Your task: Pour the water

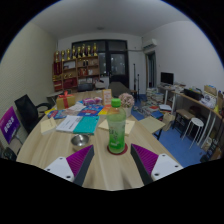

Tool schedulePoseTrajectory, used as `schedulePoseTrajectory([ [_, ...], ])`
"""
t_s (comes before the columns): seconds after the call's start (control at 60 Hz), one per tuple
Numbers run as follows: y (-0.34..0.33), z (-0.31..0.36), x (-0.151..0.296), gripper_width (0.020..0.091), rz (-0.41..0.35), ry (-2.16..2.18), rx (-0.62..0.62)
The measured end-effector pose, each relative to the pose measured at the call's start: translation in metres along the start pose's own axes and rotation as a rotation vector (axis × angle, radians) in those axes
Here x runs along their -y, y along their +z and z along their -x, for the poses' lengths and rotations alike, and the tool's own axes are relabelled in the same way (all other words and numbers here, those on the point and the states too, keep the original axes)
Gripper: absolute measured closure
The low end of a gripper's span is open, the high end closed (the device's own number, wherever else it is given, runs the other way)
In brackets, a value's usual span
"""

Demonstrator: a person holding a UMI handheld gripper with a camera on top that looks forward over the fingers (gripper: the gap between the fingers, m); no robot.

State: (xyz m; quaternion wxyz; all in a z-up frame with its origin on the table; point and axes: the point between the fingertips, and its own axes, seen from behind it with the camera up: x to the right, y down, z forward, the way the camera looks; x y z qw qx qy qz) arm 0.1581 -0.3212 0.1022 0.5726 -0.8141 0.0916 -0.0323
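Plainly the pour has not begun; the green translucent plastic bottle with a pale cap stands upright on the round pale wooden bench, and nothing in the view shows water leaving it; so the grasp, the lift, the carry to a vessel and the tilt all appear to be left, as far as one can judge.

The gripper is spread wide, its two fingers with their magenta pads apart at either side; the bottle stands between them and a little ahead of their tips, roughly centred, with a clear gap on each side, resting on its own base and not pinched; the approach therefore looks well lined up, and a short advance followed by a squeeze seems to be what the next step calls for.

A small shiny metal bowl sits on the bench just beside the bottle; it may be the receiving vessel, though that is a guess; whether it holds anything cannot be told.

Beyond the bottle lie scattered papers and books; further back stand an orange shelf unit with bottles on top and a dark doorway.
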Motion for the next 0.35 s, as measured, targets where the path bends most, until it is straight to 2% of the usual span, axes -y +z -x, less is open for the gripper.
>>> schedulePoseTrajectory([
  [0.183, -0.111, 0.039, 0.006, 0.0274, 0.011, 0.058, -0.007],
  [0.283, -0.174, 0.069, 0.002, 0.0274, 0.042, 0.103, -0.006],
  [0.35, -0.212, 0.085, 0.003, 0.0272, 0.033, 0.093, -0.027],
])
